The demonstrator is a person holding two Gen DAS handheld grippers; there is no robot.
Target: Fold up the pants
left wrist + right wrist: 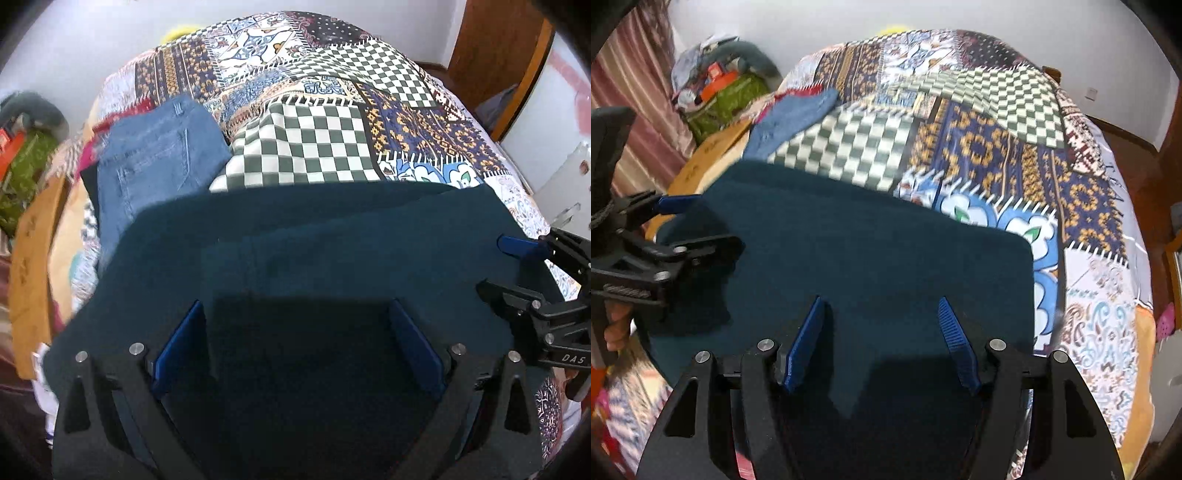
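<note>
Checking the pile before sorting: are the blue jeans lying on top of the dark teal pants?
No, the blue jeans lie behind the teal pants.

Setting: a home bedroom. A bed is taking up most of both views, wearing a patchwork bedspread of checkered and floral panels. Folded jeans are lying on it beside a heap of mixed clothes. White walls are enclosing the room; a wooden door is standing at one side, and a striped curtain is hanging behind cluttered belongings.

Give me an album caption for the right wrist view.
Open tongs above dark teal pants on a patchwork bedspread.
</note>
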